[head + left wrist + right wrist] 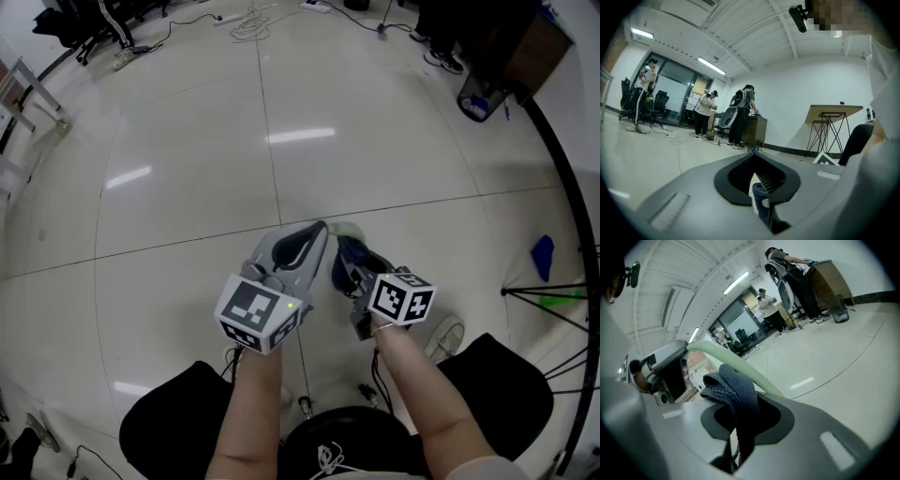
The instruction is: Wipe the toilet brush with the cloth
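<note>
In the head view both grippers meet low over the tiled floor. My left gripper (317,232) is shut, and a pale green toilet brush handle (349,228) sticks out at its tips. The right gripper view shows that handle (736,364) running from the left gripper (665,366) down past a dark blue cloth (736,390). My right gripper (740,406) is shut on the cloth, which drapes against the handle. The cloth (354,267) bunches between the two grippers, and part of it (759,197) shows in the left gripper view behind the shut left gripper (752,154). The brush head is hidden.
A waste bin (480,98) and a brown cabinet stand far right, and cables (248,23) lie at the far edge. A blue object (543,255) and black stand legs (553,292) are on the right. People (740,115) stand by a far wall beside a small table (834,110).
</note>
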Demonstrator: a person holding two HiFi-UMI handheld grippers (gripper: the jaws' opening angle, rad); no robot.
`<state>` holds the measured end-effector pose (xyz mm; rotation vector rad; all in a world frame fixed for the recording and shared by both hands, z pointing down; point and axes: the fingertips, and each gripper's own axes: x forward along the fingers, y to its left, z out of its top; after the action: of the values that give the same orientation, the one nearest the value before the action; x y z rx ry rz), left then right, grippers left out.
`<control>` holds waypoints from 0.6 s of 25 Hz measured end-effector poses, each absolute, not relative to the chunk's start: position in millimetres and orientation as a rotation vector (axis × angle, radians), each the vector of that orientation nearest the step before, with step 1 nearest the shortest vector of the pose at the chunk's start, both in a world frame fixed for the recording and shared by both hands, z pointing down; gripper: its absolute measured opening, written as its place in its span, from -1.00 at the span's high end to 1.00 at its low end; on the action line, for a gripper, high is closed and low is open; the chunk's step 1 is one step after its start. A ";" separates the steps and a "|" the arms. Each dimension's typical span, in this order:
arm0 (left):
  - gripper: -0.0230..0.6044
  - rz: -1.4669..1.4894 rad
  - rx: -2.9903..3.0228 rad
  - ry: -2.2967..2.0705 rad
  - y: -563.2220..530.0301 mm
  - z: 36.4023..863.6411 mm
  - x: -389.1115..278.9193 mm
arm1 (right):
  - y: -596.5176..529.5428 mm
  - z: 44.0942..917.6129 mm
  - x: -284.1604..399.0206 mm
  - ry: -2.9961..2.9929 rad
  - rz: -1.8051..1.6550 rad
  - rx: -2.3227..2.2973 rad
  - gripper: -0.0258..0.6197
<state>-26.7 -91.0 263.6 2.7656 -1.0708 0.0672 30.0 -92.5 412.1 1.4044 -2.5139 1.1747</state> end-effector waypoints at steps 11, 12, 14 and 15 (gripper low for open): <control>0.91 0.052 2.768 -1.068 -90.4 264.7 -29.3 | -84.9 487.1 46.7 -2.315 1.474 1.525 0.72; 0.91 0.050 2.767 -1.069 -90.5 264.8 -29.9 | -83.7 494.3 48.3 -2.297 1.482 1.530 0.72; 0.91 0.038 2.761 -1.070 -90.6 264.6 -30.9 | -80.7 508.5 51.3 -2.258 1.493 1.548 0.72; 0.91 0.033 2.759 -1.070 -90.5 264.8 -31.3 | -78.7 515.6 52.1 -2.238 1.501 1.557 0.72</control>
<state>-31.3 -90.5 264.8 2.7588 -1.0698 0.0327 52.1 -78.7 515.6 1.5573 -2.2381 1.5011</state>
